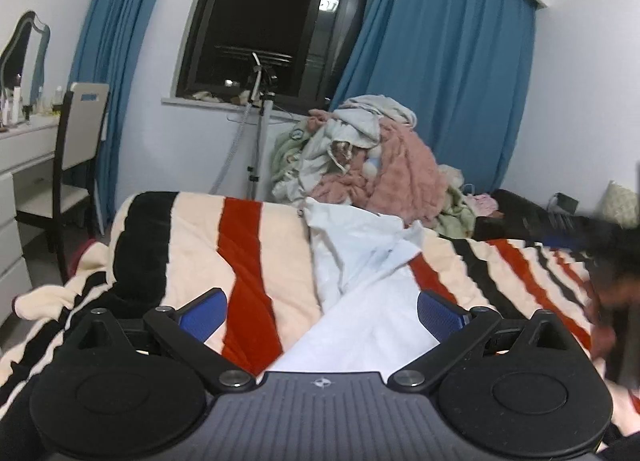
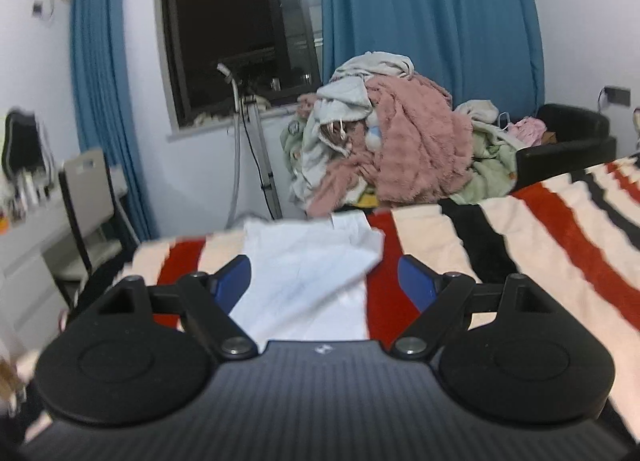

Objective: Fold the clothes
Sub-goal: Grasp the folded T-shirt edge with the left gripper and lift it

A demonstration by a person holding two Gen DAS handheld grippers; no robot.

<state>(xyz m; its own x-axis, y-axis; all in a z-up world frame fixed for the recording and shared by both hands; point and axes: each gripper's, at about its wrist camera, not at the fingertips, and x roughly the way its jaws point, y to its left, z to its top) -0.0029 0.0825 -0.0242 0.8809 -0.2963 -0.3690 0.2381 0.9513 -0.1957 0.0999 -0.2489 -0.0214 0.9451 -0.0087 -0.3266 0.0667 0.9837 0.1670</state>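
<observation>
Our left tool (image 1: 322,315): black linkage arms, round black discs, silver pivot screws, blue ribbed fingers (image 1: 438,315), grey ridged body, small compass-like mark. Our right tool (image 2: 324,281): same build, blue fingers (image 2: 234,281).

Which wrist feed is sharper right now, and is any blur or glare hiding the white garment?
Left wrist view: sharper; the white garment and striped blanket read clearly, with motion smear only at the right edge. Right wrist view: softer all over, garment edges and stripes blurred. Both: a lamp reflection glares in the dark window, away from the cloth; fisheye bends the curtains.
</observation>
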